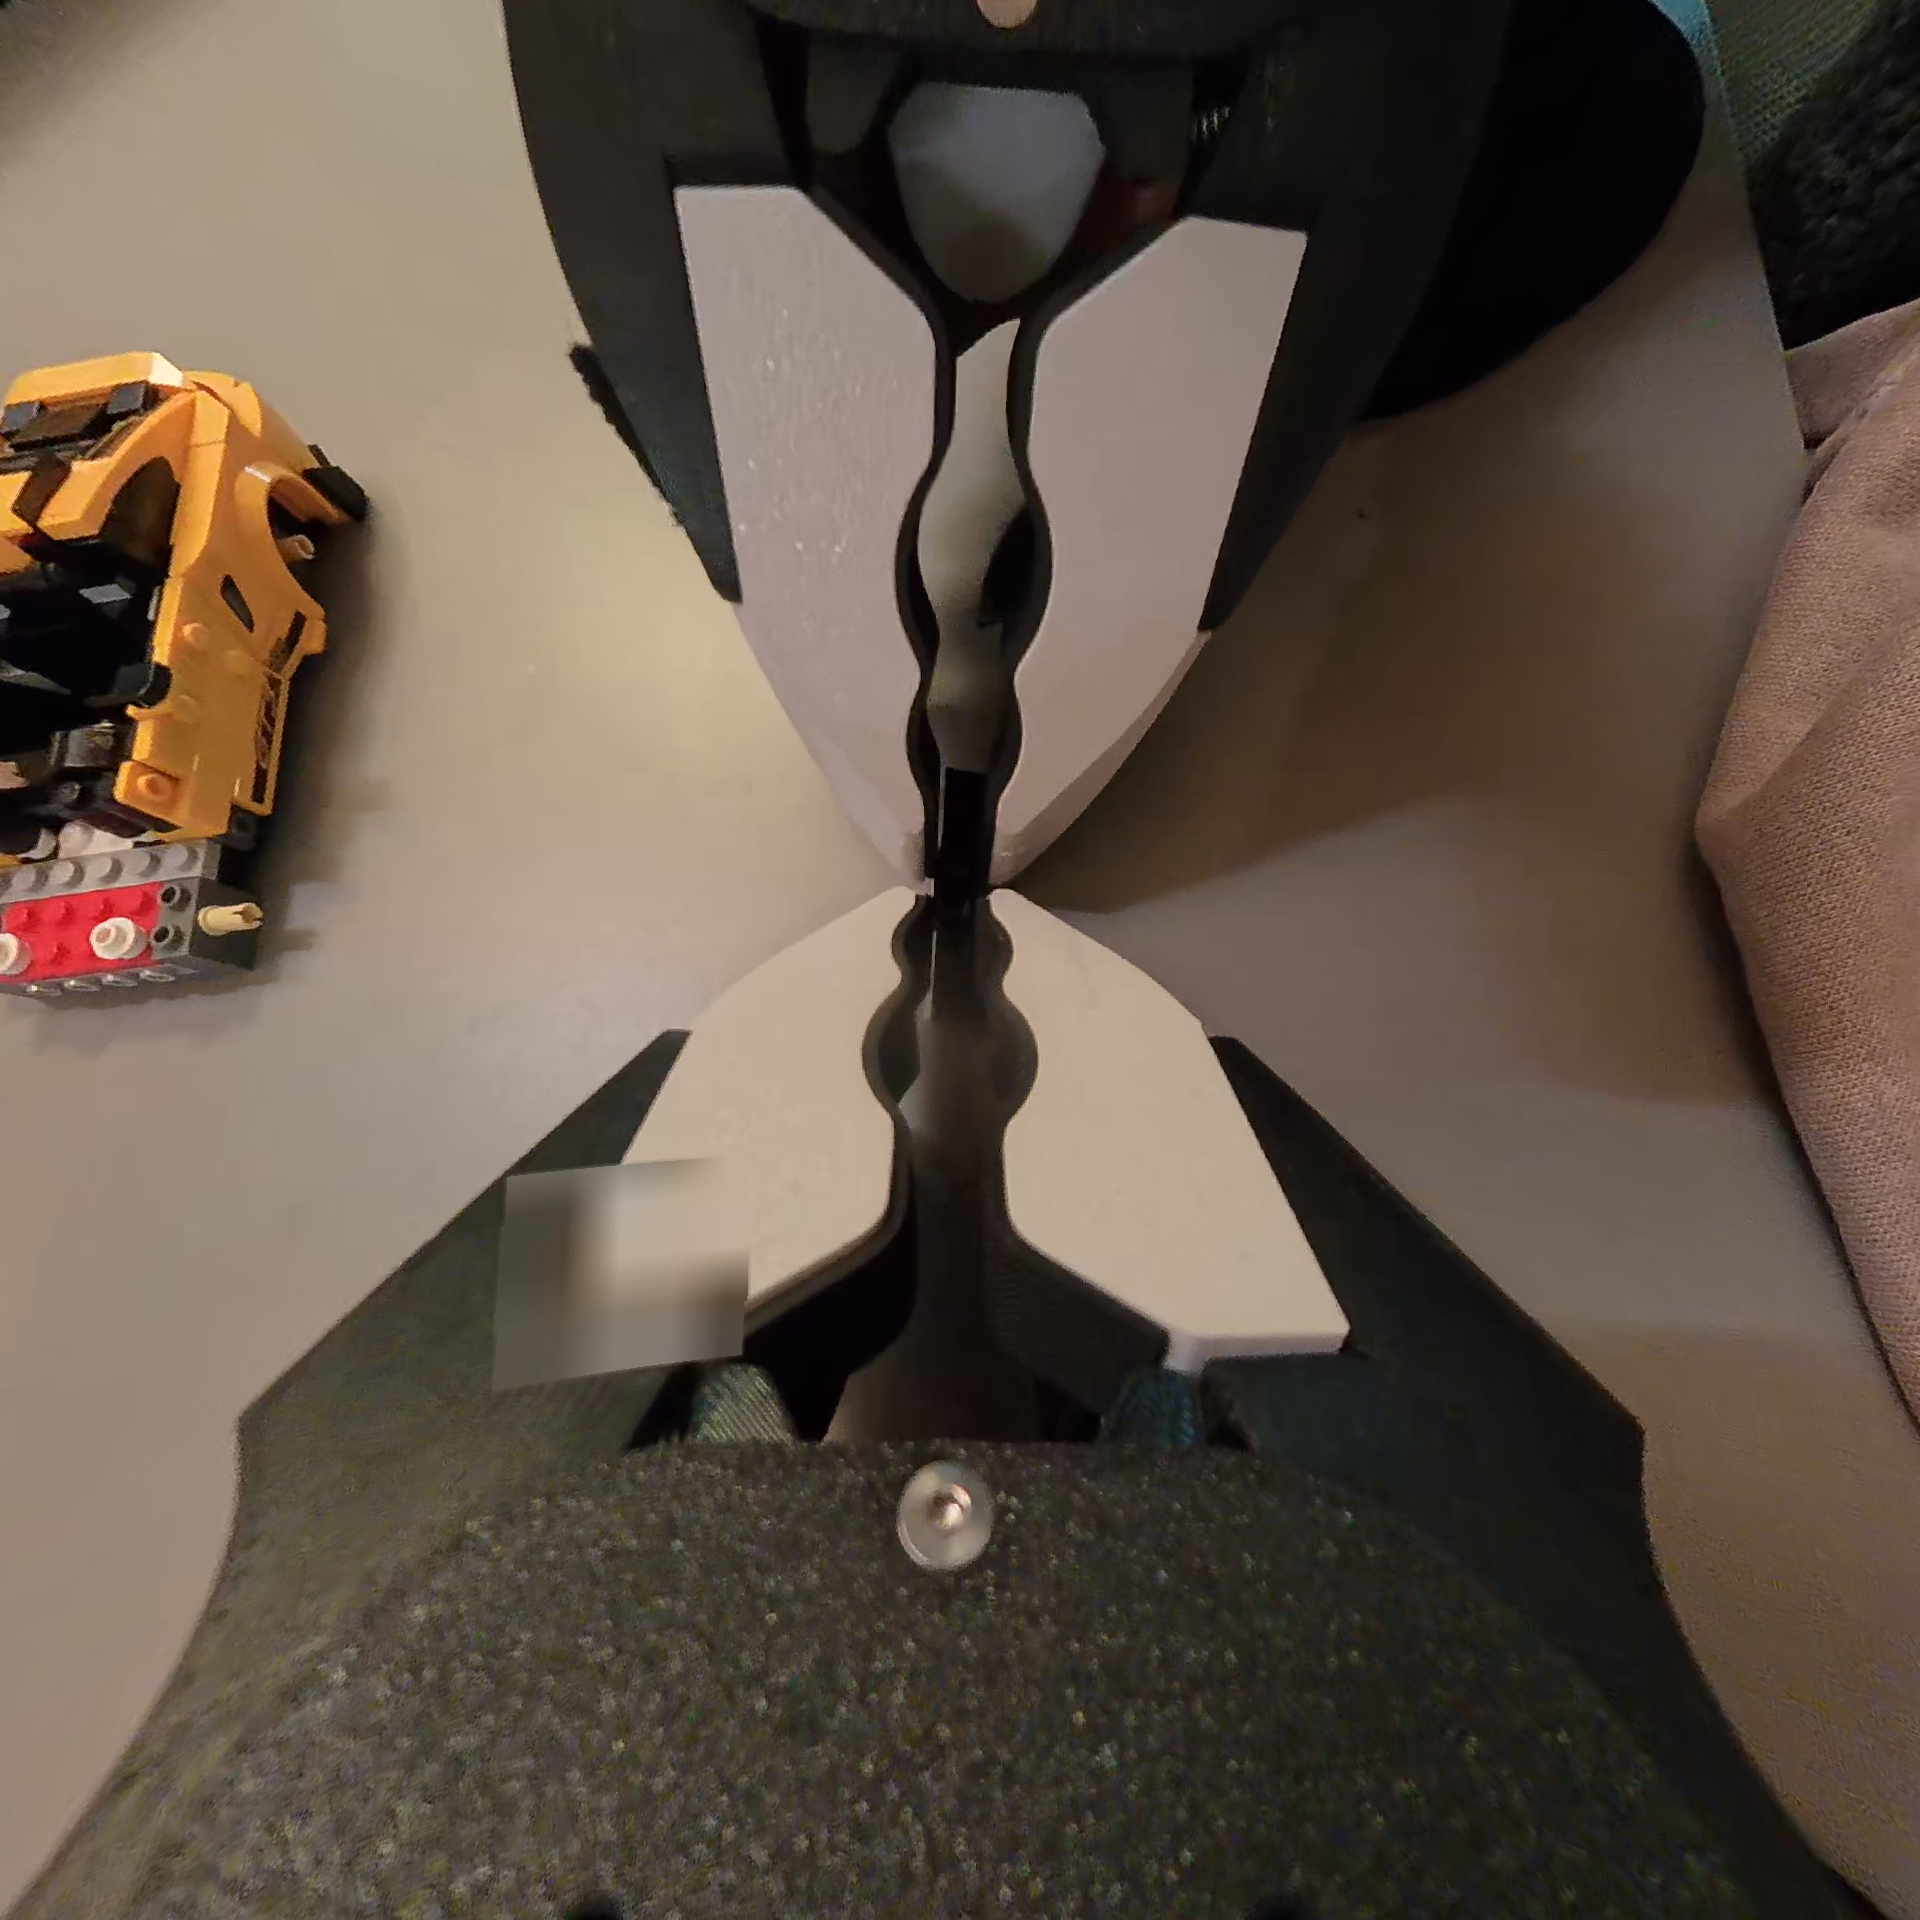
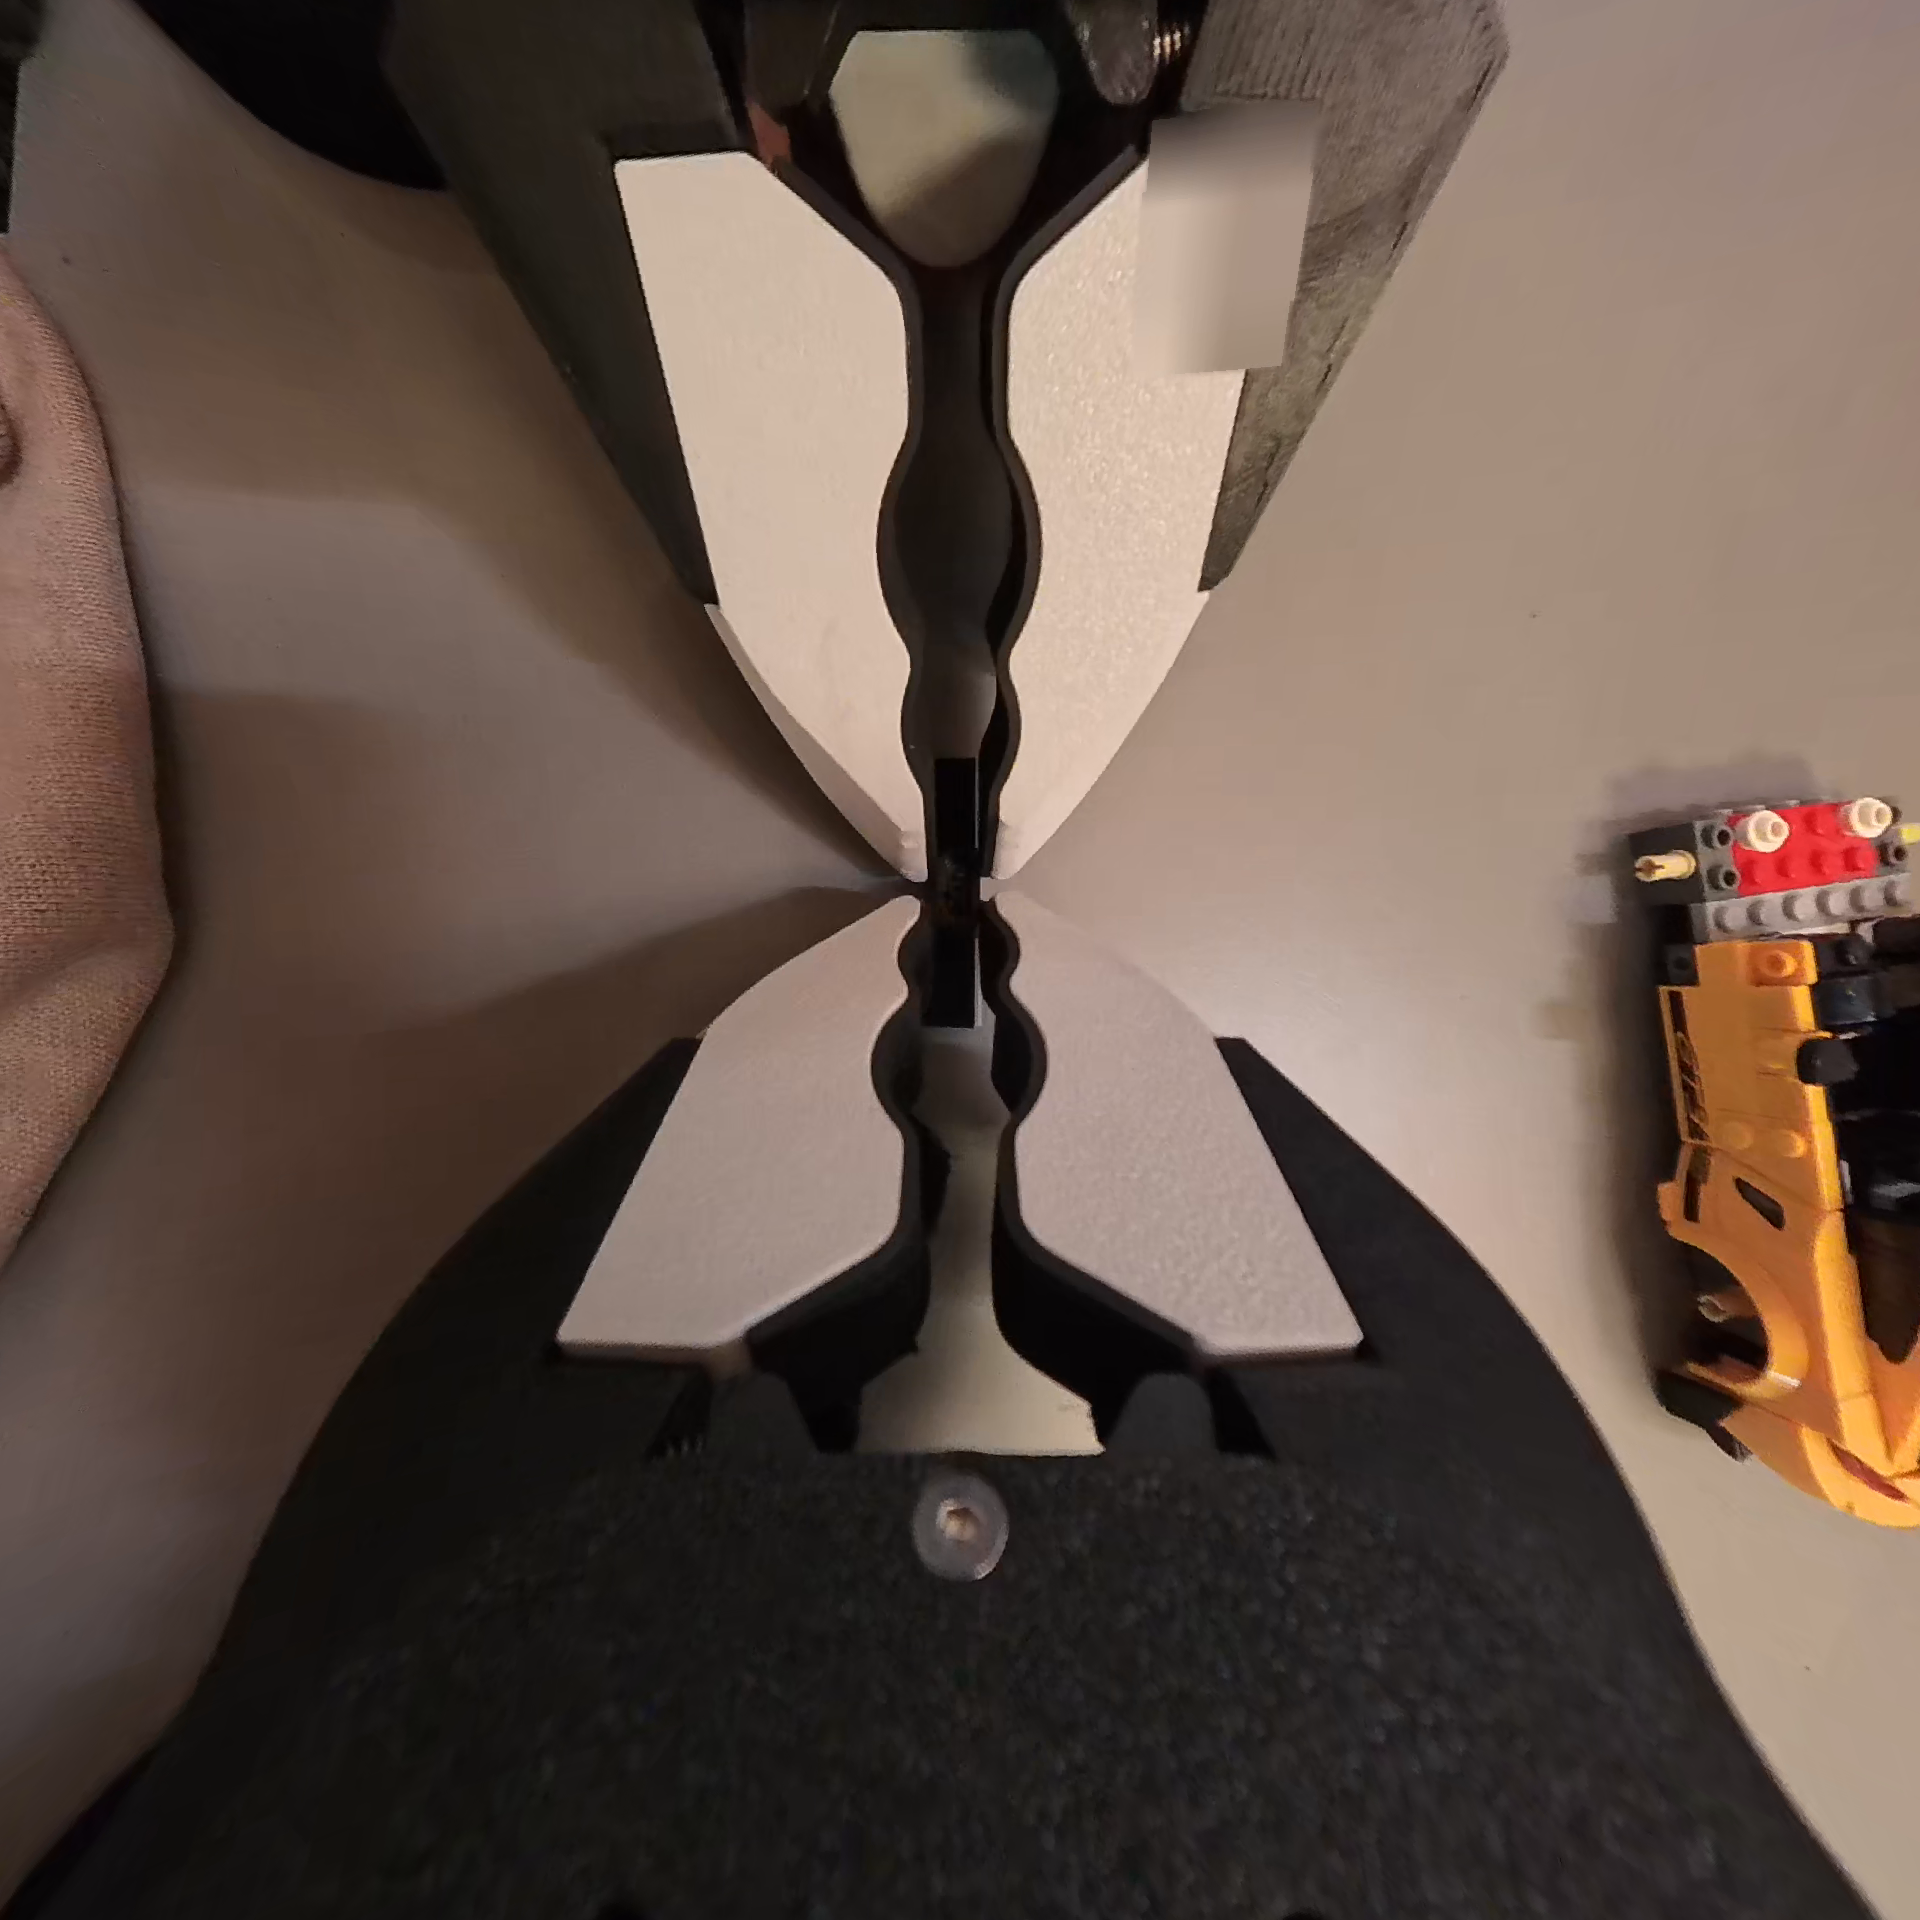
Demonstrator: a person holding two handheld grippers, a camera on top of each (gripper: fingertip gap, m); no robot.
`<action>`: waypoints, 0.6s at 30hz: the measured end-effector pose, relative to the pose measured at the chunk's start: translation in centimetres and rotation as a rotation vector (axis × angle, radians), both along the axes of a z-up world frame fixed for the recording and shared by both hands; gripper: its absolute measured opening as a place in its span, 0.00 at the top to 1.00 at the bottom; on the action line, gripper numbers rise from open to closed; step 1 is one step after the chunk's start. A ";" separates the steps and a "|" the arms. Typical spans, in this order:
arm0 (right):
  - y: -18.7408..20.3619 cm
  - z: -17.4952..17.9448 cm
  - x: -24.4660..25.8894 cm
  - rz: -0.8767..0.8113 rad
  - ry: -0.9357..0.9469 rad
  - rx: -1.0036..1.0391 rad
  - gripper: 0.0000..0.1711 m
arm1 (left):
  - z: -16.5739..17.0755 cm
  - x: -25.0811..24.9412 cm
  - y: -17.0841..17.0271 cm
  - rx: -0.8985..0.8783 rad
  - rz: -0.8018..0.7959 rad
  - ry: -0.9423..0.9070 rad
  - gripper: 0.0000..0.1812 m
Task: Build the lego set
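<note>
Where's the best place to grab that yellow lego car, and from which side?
Take the yellow lego car across its long sides, from above: they look flat and parallel, while the grey-and-red end has pins sticking out. Left gripper and right gripper hold a black piece.

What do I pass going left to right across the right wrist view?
Pinkish-beige cloth at the left edge → the two pairs of white-fingered tongs meeting tip to tip on a small black piece → bare beige table → partly built yellow, black and red lego car lying at the right edge.
</note>
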State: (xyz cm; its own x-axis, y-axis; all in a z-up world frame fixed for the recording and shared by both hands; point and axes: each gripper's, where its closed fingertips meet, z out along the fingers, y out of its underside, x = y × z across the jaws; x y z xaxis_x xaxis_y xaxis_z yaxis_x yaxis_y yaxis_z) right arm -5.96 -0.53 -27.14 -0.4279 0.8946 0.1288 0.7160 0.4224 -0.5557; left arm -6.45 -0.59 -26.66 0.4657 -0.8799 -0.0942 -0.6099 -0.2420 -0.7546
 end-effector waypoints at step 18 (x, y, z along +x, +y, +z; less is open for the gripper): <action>-0.1 0.0 -0.2 -0.011 -0.020 -0.013 0.96 | -0.2 -0.2 -0.1 0.029 -0.004 0.042 0.96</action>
